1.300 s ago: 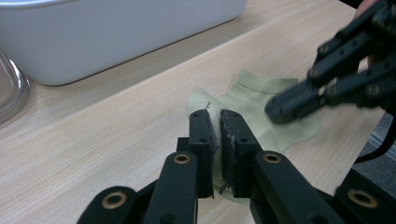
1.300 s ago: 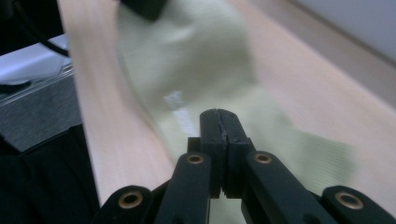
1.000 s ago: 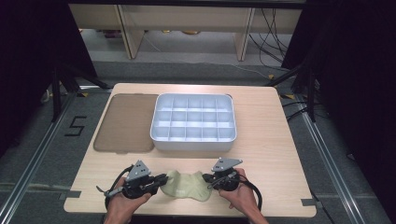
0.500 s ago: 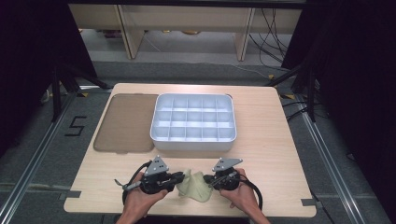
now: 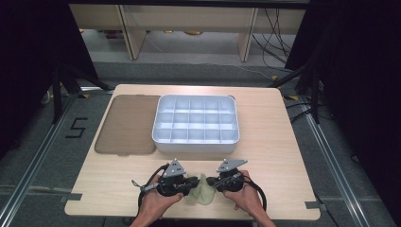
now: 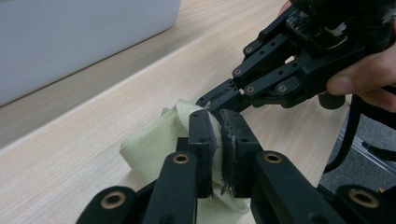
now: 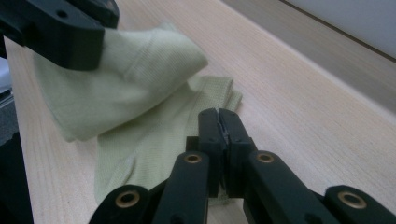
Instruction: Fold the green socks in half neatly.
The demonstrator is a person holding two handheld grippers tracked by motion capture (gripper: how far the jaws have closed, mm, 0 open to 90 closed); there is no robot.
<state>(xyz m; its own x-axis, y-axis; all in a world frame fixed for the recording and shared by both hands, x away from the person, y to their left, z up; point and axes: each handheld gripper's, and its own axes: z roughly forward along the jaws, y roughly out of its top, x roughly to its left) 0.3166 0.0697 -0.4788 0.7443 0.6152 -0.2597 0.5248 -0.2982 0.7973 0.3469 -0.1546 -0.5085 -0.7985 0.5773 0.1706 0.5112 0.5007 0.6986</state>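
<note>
Seen from above, a wooden table [image 5: 279, 142] holds a white compartment tray [image 5: 196, 124] at its centre and a brown mat [image 5: 126, 124] touching its left side, while near the front edge the left gripper [image 5: 193, 182] and right gripper [image 5: 211, 181] meet over a pale green cloth [image 5: 202, 195].

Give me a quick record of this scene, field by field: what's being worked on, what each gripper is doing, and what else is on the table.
work item: pale green cloth, partly folded, at the table's near edge
left gripper: shut on the cloth, a fold lifted
right gripper: shut on the cloth's other end, low on the table
tray: white compartment tray, compartments look empty
mat: brown mat, left of the tray
surface: wooden table
</note>
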